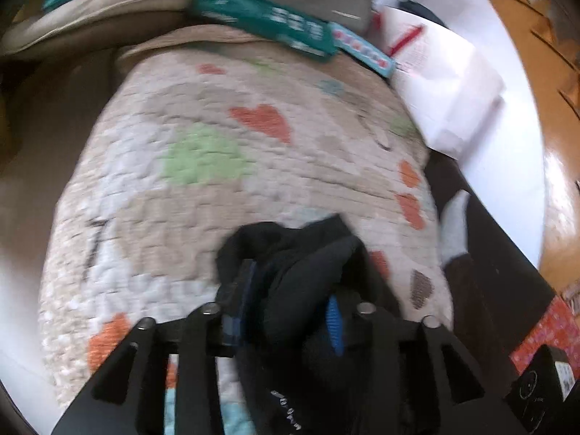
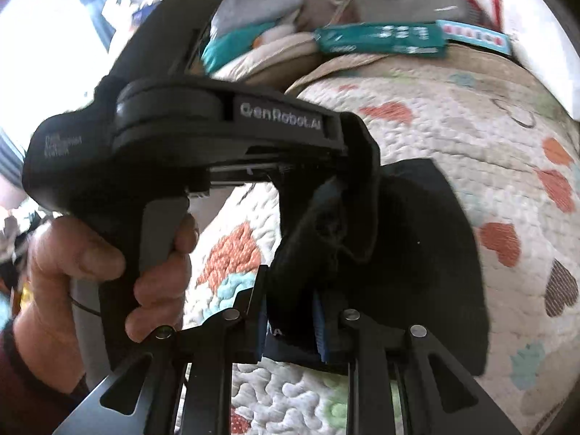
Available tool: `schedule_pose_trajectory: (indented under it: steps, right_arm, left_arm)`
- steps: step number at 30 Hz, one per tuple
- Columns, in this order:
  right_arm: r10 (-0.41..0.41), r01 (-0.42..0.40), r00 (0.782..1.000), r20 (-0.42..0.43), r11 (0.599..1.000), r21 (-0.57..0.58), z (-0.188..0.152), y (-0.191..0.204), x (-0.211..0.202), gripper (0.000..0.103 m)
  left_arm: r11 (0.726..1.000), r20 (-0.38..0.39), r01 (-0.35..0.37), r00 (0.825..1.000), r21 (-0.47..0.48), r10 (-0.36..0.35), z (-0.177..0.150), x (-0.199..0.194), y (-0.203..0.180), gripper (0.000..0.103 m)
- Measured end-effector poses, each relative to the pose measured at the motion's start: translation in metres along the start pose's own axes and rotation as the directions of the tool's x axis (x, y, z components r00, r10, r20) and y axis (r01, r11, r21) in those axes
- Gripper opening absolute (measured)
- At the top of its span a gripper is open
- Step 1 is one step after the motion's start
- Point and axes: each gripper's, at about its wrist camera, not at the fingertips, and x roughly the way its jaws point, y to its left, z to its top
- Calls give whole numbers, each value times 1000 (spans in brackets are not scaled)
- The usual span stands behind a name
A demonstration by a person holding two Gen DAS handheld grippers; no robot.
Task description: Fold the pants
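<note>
Left wrist: left gripper (image 1: pixel 286 311) clamped on black pants (image 1: pixel 301 253) above a quilt (image 1: pixel 203 152) with hearts; wooden floor (image 1: pixel 543 54) at right.

Right wrist: right gripper (image 2: pixel 290 322) pinching the pants (image 2: pixel 406 239) beside the left gripper (image 2: pixel 340 195) over the quilt (image 2: pixel 453 137); bright window (image 2: pixel 47 36) at left.

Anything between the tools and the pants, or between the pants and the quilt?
No to both, as far as is visible. The left tool and right tool are both already shut on the black pants. The heart-patterned quilt ahead shows nothing lying on it; the teal box sits at its far edge.
</note>
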Motion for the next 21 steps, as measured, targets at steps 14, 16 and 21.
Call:
schedule_pose_trajectory:
  steps: [14,16,21]
  right_arm:
    - [61,-67,997,-37,980,-187,-19,18,-32,71]
    - [24,-27,1000,-17,985,-170,-13,2,-45,71]
    - [-127,128,992,19,990,-57,11,-46,-55,72]
  left_arm:
    - [954,77,-90,990,-285,117,-28,-54,68,62]
    - [953,113,-102,984,-285,139,-37,-62,62,62]
    - [949,103,-87,987,-304,123,-53,-58,63,63]
